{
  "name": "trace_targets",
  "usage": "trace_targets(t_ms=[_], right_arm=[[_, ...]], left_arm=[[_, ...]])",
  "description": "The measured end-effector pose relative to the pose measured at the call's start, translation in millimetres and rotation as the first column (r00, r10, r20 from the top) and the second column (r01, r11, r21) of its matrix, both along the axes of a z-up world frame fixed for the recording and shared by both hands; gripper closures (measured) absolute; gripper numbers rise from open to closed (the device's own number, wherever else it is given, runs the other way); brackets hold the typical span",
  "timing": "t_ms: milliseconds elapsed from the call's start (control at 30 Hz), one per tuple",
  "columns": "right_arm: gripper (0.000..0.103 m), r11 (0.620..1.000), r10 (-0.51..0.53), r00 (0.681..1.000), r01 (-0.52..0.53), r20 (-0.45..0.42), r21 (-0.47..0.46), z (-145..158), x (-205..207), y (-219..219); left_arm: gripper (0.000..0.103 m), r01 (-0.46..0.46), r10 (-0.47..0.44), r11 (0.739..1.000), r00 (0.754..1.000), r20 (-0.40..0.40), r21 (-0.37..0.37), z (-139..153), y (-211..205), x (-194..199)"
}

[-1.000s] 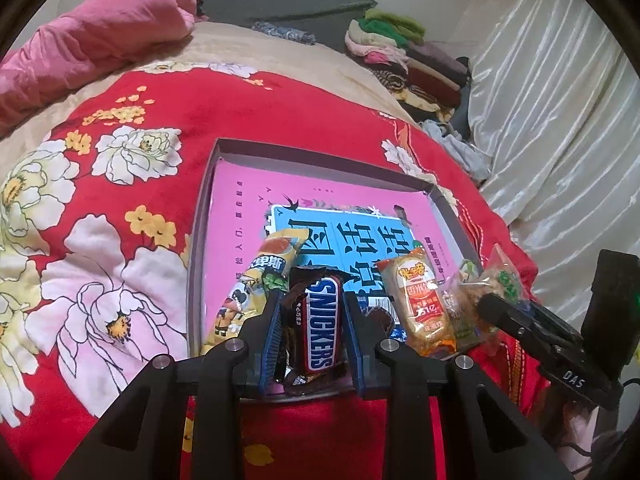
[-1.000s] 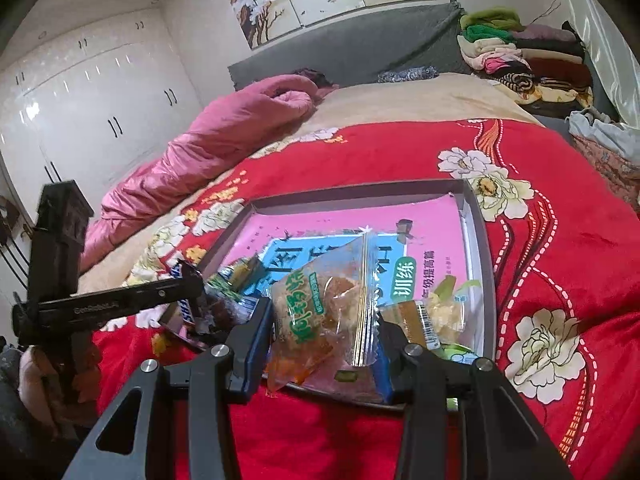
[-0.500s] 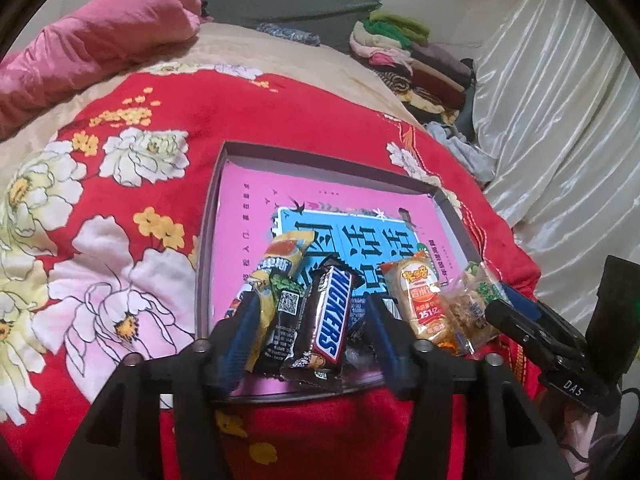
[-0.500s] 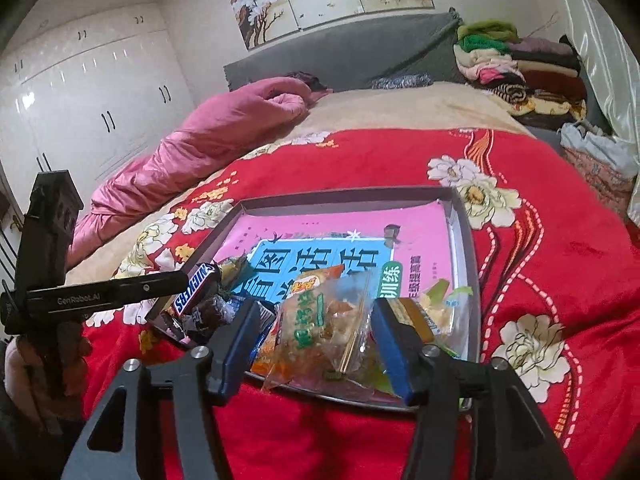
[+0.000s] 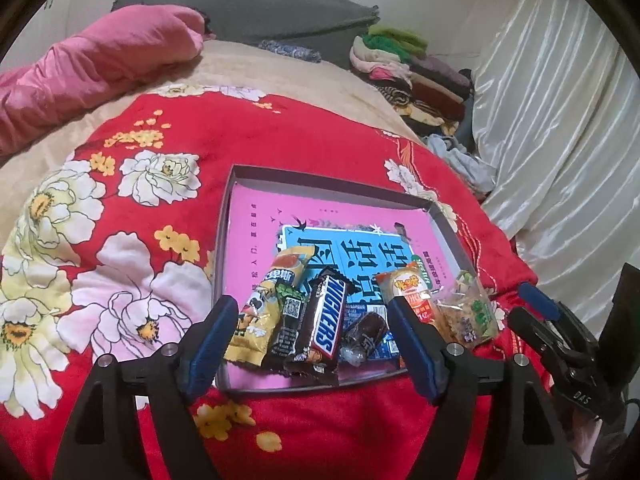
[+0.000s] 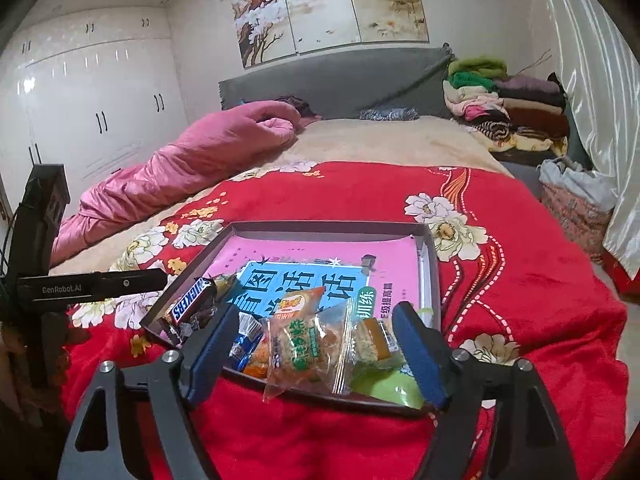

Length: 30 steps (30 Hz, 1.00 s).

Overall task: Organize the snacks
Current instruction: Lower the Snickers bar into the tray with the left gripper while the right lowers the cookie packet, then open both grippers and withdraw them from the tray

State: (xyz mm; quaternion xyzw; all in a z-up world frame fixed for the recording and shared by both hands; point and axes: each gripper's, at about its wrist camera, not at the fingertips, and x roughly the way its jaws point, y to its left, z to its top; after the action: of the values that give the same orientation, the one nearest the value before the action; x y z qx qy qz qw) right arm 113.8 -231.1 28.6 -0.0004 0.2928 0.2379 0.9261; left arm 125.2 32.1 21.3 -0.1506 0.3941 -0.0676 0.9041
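Note:
A shallow grey tray (image 5: 332,182) (image 6: 328,227) with a pink and blue book inside lies on the red flowered blanket. At its near edge lie a Snickers bar (image 5: 328,316) (image 6: 188,304), a yellow snack pack (image 5: 264,304), a small dark candy (image 5: 366,330), an orange packet (image 5: 414,292) (image 6: 294,306) and a clear bag of crackers (image 5: 468,314) (image 6: 308,350). My left gripper (image 5: 316,320) hovers just short of the Snickers, jaws opening, pads off it. My right gripper (image 6: 316,344) brackets the cracker bag, jaws opening, pads clear of it.
A pink quilt (image 6: 192,160) lies at the back left of the bed. Folded clothes (image 6: 508,108) are stacked at the headboard's right. White curtains (image 5: 560,140) hang on the right. White wardrobe doors (image 6: 88,112) stand at the left.
Both grippers have let go: the left dropped the Snickers bar and the right dropped the cracker bag into the tray's near edge. Both jaws have spread wide and drawn back slightly.

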Motion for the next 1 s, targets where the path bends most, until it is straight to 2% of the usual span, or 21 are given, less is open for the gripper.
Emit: trace_targets(t_ms=[100, 400, 667, 1000], right_arm=[[0.021, 1.0, 0.007, 1.0, -0.007, 0.018, -0.029, 4, -11, 3], [0.006, 0.998, 0.002, 1.0, -0.001, 0.01, -0.059, 10, -38, 12], [0.004, 0.994, -0.063, 0.997, 0.058, -0.048, -0.093, 3, -55, 13], [0.003, 0.99, -0.12, 0.985, 0.11, -0.121, -0.088, -3, -75, 8]], left_arm=[[0.024, 0.004, -0.004, 1.0, 1.0, -0.005, 0.006, 0, -3, -8], [0.024, -0.008, 0.01, 0.999, 0.999, -0.039, 0.039, -2, -10, -36], [0.024, -0.004, 0.011, 0.996, 0.997, -0.08, 0.089, -5, -28, -64], [0.024, 0.022, -0.009, 0.994, 0.992, -0.122, 0.108, -8, -41, -89]])
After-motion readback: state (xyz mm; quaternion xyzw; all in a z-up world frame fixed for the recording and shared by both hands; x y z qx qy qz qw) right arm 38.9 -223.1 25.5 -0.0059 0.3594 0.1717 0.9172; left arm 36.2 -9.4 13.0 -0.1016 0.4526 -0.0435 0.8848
